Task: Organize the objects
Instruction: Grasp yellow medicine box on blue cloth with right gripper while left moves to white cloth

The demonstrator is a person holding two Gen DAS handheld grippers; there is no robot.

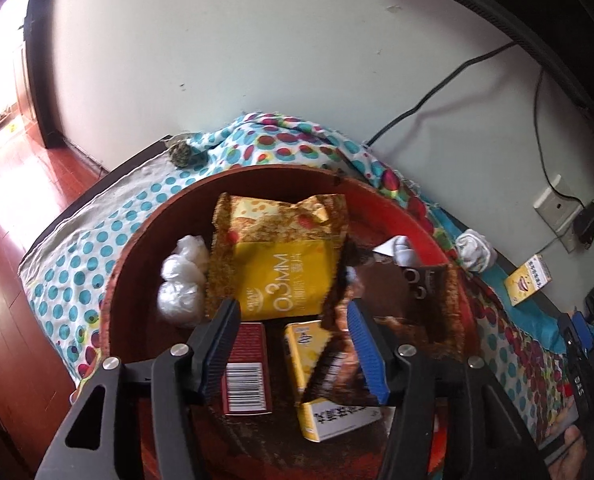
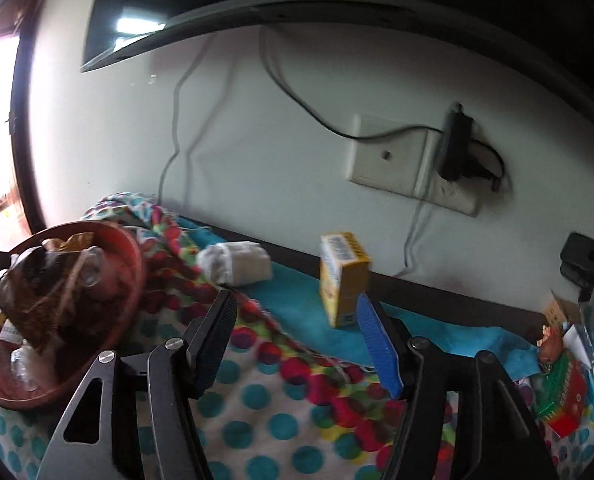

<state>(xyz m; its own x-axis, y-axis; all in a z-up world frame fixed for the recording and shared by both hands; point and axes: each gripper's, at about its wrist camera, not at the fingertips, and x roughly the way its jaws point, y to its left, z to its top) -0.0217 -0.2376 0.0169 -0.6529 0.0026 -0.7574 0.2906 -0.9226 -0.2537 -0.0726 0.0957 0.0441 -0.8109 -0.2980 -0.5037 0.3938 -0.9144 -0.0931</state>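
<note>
White wall (image 1: 217,60), red wooden floor (image 1: 13,208), wall socket (image 2: 389,156), bright daylight at left

A dotted cloth (image 2: 257,400) covers the table. Left of the right claw (image 2: 293,312) sits a red bowl (image 2: 131,276); ahead, a white bundle (image 2: 239,262), maybe socks, and a yellow box (image 2: 343,276).

Bowl (image 1: 145,224) packed – snack bags (image 1: 273,256) and cartons (image 1: 317,364) fill it, no gap. Dotted cloth (image 2: 257,412) ahead lies bare; yellow box (image 2: 343,280) and white roll (image 2: 239,262) block the wall side.
</note>
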